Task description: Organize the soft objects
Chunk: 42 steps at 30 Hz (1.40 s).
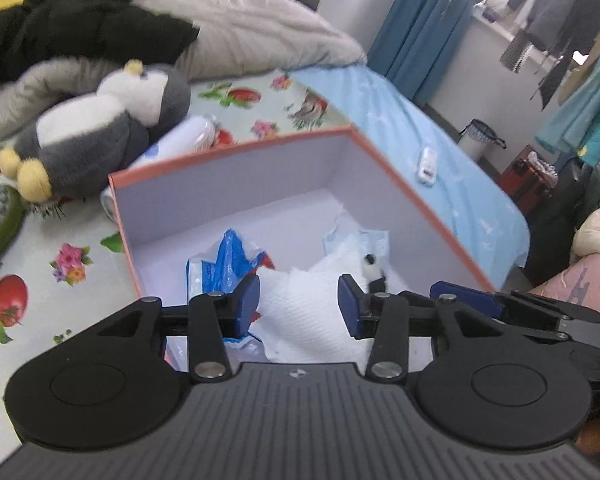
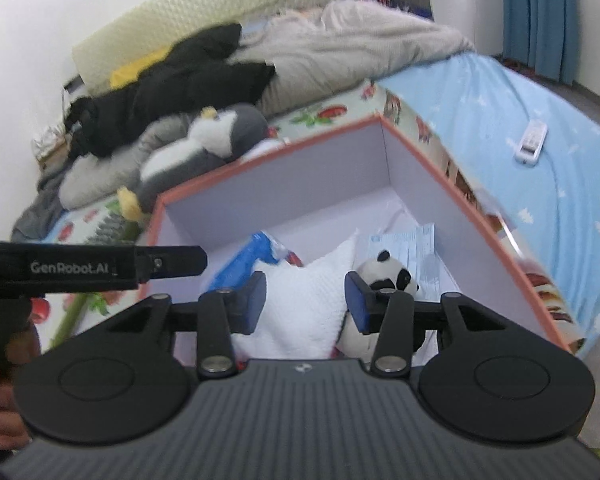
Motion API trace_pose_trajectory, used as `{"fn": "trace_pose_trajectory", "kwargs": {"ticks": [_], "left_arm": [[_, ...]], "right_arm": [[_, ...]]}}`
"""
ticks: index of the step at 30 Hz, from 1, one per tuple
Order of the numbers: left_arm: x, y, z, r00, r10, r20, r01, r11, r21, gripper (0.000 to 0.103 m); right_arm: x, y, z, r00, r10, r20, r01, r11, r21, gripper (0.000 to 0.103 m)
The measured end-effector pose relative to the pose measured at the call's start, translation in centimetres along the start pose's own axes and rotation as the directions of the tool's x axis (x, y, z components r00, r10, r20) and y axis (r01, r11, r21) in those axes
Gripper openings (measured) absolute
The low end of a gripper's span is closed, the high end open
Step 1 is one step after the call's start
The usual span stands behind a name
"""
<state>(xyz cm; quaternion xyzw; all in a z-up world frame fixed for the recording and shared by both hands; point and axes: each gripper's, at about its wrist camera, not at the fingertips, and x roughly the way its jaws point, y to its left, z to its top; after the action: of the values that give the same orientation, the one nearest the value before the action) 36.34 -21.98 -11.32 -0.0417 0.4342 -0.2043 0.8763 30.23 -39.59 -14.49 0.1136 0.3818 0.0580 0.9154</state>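
We hold both tools over the open box (image 2: pixel 476 216) that sits on the bed (image 2: pixel 532 92). The left hand-held gripper (image 1: pixel 299 303) stands part open with nothing pinched; the white towel (image 1: pixel 308 312) lies below the gap, and the blue pads do not press on it. The right hand-held gripper (image 2: pixel 306 300) is likewise part open and empty, its pads clear of the towel (image 2: pixel 304 304).

Already inside the box lie that towel, a small panda toy (image 2: pixel 388 276) just beside it, a blue plastic pack (image 2: pixel 244 260) and some pale blue paper (image 2: pixel 416 248).

Outside, on the flowered sheet just behind the box, lies the grey and white penguin plush (image 1: pixel 112 128), the next soft thing we judge to be packed. It looks light, bulky and very yielding, so a pinch will sink deep into the pile before it bites. We would take it at a narrower part, by the neck or near the yellow feet (image 1: pixel 24 172), since the round belly seems too wide for these jaws. It will not break, but it may flop and drag as we lift.
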Motion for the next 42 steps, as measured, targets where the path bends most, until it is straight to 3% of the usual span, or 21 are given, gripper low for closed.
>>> {"fn": "trace_pose_trajectory", "kwargs": {"ticks": [7,13,23,30,42], "left_arm": [[-7.3,-2.4,-1.0,0.996,-0.05,0.073,0.049,0.999,0.015,0.049],[-14.0,-4.4,-2.2,0.986,-0.054,0.161,0.043,0.997,0.067,0.049],[-22.7,-6.3,-6.9,0.966,-0.068,0.249,0.045,0.994,0.098,0.049],[-25.2,-7.0,-10.6,0.963,-0.059,0.264,0.027,0.992,0.123,0.049],[-26.2,-4.5,-14.7,0.963,0.005,0.269,-0.019,0.999,0.05,0.049]], "right_arm": [[-6.9,1.9,0.0,0.993,0.013,0.117,-0.011,1.0,-0.017,0.046],[-12.4,3.3,0.2,0.978,0.018,0.208,-0.011,0.999,-0.038,0.046],[-20.3,5.9,-2.2,0.953,0.049,0.298,-0.037,0.998,-0.044,0.046],[-22.7,6.8,-5.2,0.951,0.031,0.307,-0.022,0.999,-0.032,0.046],[-22.4,8.2,-9.3,0.964,0.008,0.266,0.004,0.999,-0.046,0.046]]}}
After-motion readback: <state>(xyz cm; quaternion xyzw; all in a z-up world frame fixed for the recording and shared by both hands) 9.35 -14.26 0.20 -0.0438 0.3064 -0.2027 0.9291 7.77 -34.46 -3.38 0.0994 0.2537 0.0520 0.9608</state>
